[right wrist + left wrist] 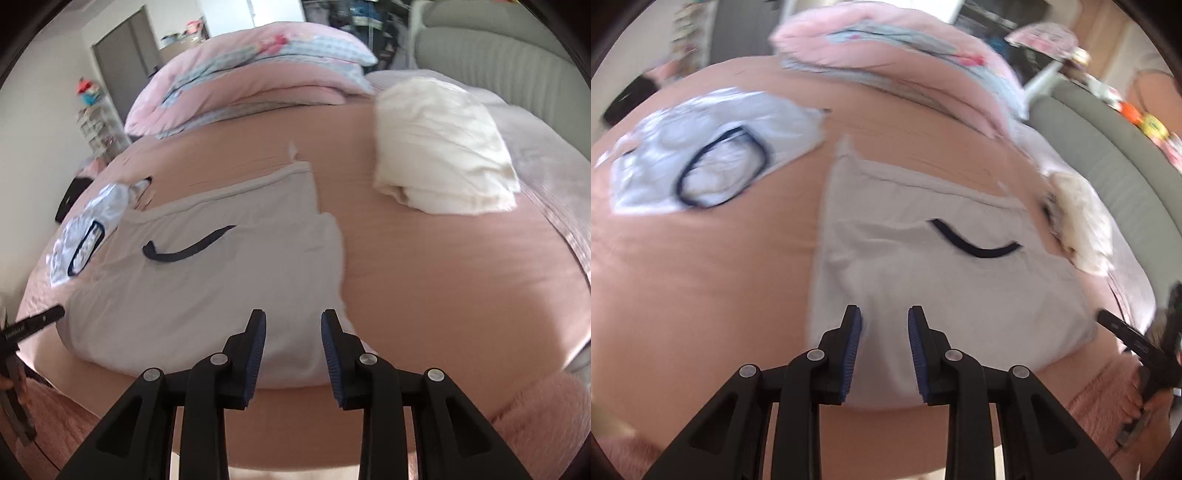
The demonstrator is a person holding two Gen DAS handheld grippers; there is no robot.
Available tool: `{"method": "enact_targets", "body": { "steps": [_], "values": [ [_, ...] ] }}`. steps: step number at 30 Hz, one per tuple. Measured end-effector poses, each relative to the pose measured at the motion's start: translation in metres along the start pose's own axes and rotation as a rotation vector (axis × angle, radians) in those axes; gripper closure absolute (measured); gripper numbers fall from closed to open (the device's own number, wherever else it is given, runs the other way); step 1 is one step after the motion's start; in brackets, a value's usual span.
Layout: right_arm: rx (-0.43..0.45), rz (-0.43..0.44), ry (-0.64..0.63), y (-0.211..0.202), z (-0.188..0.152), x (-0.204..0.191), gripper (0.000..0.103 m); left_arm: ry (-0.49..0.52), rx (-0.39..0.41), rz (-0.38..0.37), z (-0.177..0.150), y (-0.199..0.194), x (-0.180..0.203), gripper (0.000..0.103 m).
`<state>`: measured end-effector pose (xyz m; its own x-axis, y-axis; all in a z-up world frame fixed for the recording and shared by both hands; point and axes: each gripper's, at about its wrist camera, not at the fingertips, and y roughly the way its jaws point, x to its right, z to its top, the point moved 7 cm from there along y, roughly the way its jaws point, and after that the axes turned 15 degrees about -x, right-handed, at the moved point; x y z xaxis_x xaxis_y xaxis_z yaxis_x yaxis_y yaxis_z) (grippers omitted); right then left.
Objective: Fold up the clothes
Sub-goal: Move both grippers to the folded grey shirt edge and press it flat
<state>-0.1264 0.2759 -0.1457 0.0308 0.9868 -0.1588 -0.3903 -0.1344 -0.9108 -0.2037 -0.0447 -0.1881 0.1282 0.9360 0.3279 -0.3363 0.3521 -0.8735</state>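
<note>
The grey shirt (207, 280) lies on the bed (443, 277), folded at least once and near its front edge, so more folds probably remain. A pale garment (701, 155) beside it looks crumpled and unfolded. The left hand-held gripper (884, 347) and the right hand-held gripper (293, 350) both hang released above the shirt, grasping nothing. No readable writing or brand shows.

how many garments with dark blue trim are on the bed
2: a grey garment spread flat near the front edge, and a smaller white garment beside it, further left. More may be hidden elsewhere.
</note>
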Motion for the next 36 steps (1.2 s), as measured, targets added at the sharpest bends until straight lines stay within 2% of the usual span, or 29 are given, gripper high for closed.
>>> {"method": "enact_targets", "body": {
  "steps": [3, 5, 8, 10, 13, 14, 17, 18, 22, 25, 28, 30, 32, 34, 35, 36],
  "values": [
    [-0.064, 0.004, -0.099, 0.025, 0.005, -0.026, 0.073, 0.073, -0.007, -0.036, 0.005, 0.016, 0.02, 0.079],
    [-0.088, -0.026, -0.144, 0.036, 0.004, -0.034, 0.073, 0.092, -0.053, 0.015, 0.002, 0.03, 0.022, 0.079],
    [-0.093, -0.061, -0.194, 0.043, 0.002, -0.038, 0.072, 0.043, -0.146, 0.071, -0.009, 0.041, 0.008, 0.08],
    [-0.091, -0.084, -0.209, 0.043, 0.003, -0.031, 0.072, -0.028, -0.155, 0.044, -0.017, 0.033, -0.004, 0.08],
    [-0.089, -0.142, -0.216, 0.044, 0.008, -0.014, 0.07, -0.053, -0.194, 0.089, -0.04, 0.023, -0.018, 0.084],
    [-0.089, -0.165, -0.205, 0.043, 0.011, -0.003, 0.062, -0.045, -0.216, 0.105, -0.048, 0.022, -0.019, 0.084],
    [-0.104, -0.153, -0.129, 0.036, 0.018, 0.026, 0.057, -0.054, -0.275, 0.12, -0.062, 0.02, -0.021, 0.084],
    [-0.107, -0.154, -0.109, 0.032, 0.019, 0.034, 0.057, -0.054, -0.264, 0.119, -0.061, 0.016, -0.02, 0.084],
    [-0.072, -0.114, -0.1, 0.018, 0.025, 0.028, 0.056, -0.053, -0.099, 0.076, -0.027, -0.004, -0.013, 0.084],
    [-0.076, -0.075, -0.133, 0.026, 0.027, 0.002, 0.055, -0.023, -0.073, 0.065, 0.001, 0.001, -0.01, 0.084],
    [-0.096, -0.058, -0.172, 0.043, 0.028, -0.027, 0.055, 0.014, -0.1, 0.019, 0.02, 0.013, -0.003, 0.084],
    [-0.116, -0.058, -0.193, 0.057, 0.028, -0.046, 0.055, -0.015, -0.161, 0.06, 0.019, 0.022, -0.017, 0.084],
    [-0.124, -0.095, -0.235, 0.067, 0.026, -0.059, 0.054, -0.058, -0.211, 0.109, 0.013, 0.027, -0.035, 0.082],
    [-0.134, -0.155, -0.282, 0.073, 0.026, -0.064, 0.054, -0.125, -0.223, 0.127, 0.003, 0.019, -0.057, 0.08],
    [-0.139, -0.176, -0.299, 0.075, 0.027, -0.067, 0.054, -0.148, -0.209, 0.122, 0.003, 0.011, -0.064, 0.073],
    [-0.141, -0.165, -0.299, 0.073, 0.031, -0.069, 0.054, -0.159, -0.178, 0.113, 0.007, 0.003, -0.066, 0.073]
  ]
}}
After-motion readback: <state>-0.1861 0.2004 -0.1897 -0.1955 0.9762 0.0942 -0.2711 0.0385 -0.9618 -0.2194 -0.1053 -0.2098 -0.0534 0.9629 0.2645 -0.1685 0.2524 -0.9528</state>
